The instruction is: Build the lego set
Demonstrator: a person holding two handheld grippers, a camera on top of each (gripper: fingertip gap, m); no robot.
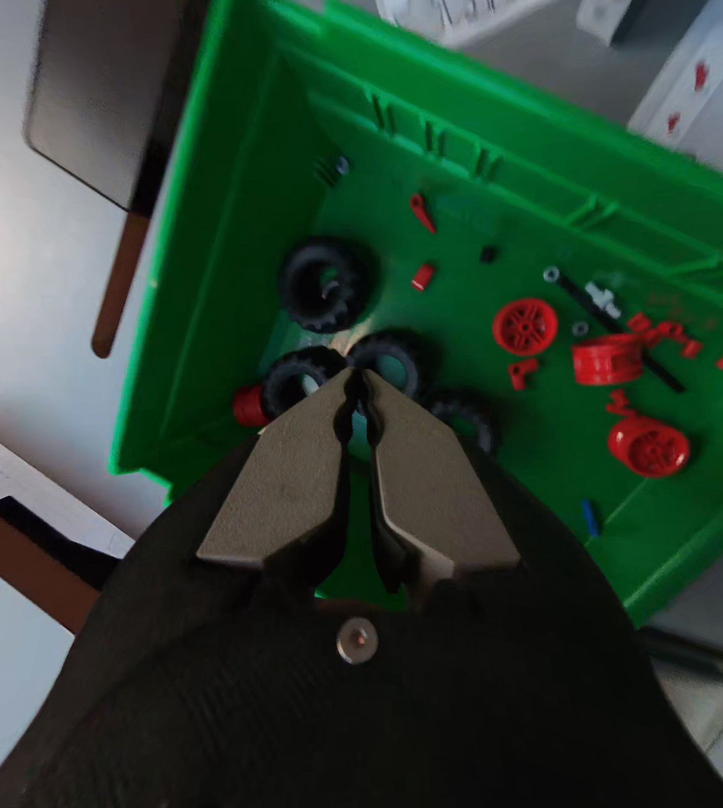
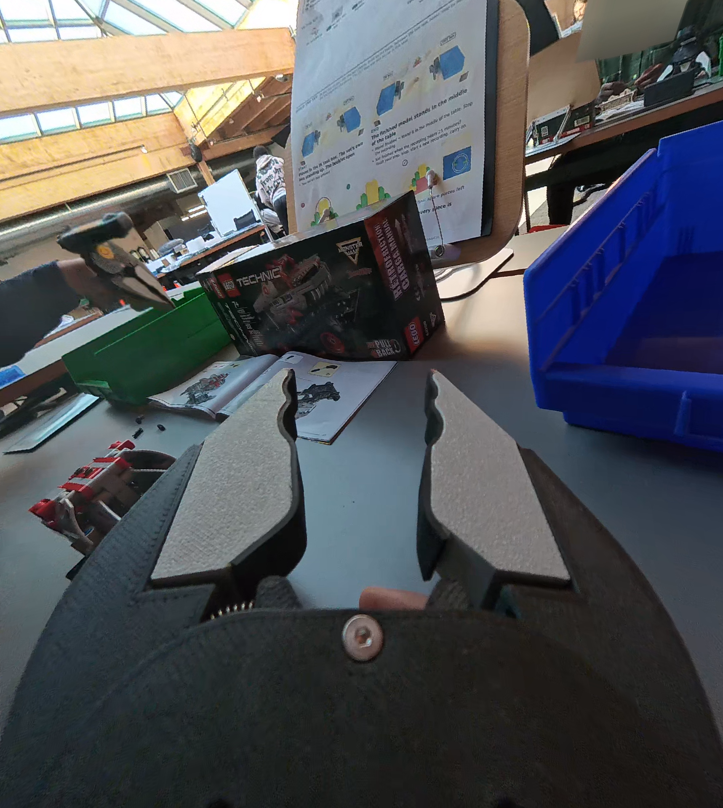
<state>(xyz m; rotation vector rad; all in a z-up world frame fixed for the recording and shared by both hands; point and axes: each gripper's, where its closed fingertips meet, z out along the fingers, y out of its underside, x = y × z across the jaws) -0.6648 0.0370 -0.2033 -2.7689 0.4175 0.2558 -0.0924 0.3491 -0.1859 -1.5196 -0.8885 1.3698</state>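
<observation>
In the left wrist view a green bin point(image 1: 237, 218) holds several black tyres point(image 1: 324, 284), red wheel hubs point(image 1: 524, 325) and small red, black and grey parts. My left gripper point(image 1: 356, 372) is shut, its tips over two tyres point(image 1: 394, 358) near the bin's left wall. The right wrist view shows it point(image 2: 162, 301) shut above the green bin point(image 2: 145, 350). My right gripper point(image 2: 359, 376) is open with nothing between its fingers, low over the grey table, pointing at the open instruction booklet point(image 2: 342, 393). A partly built red and grey model point(image 2: 88, 485) lies at its left.
The set's box point(image 2: 329, 288) stands behind the booklet. A large blue bin point(image 2: 657, 306) stands at the right. A printed sheet on a wooden stand point(image 2: 394, 109) is at the back. Small black pins point(image 2: 149, 428) lie on the table near the green bin. There is about 65 cm between the tips of the two grippers.
</observation>
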